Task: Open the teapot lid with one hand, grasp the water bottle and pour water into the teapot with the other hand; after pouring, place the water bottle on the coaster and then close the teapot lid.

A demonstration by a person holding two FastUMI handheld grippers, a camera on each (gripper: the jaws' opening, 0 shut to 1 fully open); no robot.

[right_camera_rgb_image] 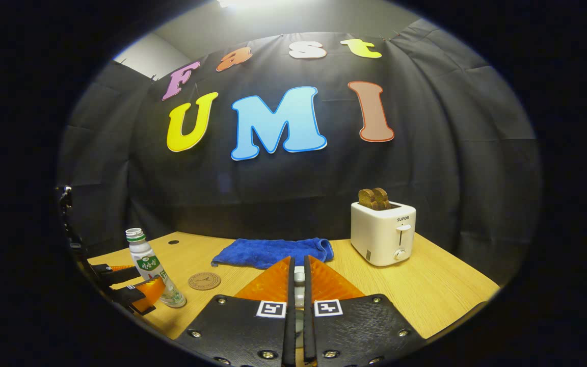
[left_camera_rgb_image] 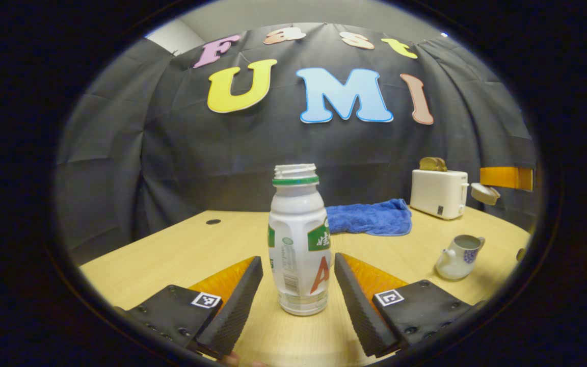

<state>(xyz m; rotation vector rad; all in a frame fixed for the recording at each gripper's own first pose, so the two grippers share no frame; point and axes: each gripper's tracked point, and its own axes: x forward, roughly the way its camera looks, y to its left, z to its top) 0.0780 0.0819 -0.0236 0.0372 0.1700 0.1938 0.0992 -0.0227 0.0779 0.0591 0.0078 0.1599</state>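
left tongs (left_camera_rgb_image: pixel 297 285) spread apart, water bottle (left_camera_rgb_image: pixel 299 239) flanked upright on desk (left_camera_rgb_image: pixel 171 255), untouched, lined up for grasp. coaster (right_camera_rgb_image: pixel 204 281) lain just right of bottle. right tongs (right_camera_rgb_image: pixel 298 285) clenched on small pale lid knob (right_camera_rgb_image: pixel 299 278), teapot (left_camera_rgb_image: pixel 459 256) seen uncovered. towel (right_camera_rgb_image: pixel 273 252), toaster (right_camera_rgb_image: pixel 382 232) behind, path unblocked.

A white, uncapped water bottle (left_camera_rgb_image: pixel 299 239) is stood upright left of the toaster (left_camera_rgb_image: pixel 438 193); the open white teapot (left_camera_rgb_image: pixel 459 256) is seen before it; the round coaster (right_camera_rgb_image: pixel 204 281) is laid flat left of it.
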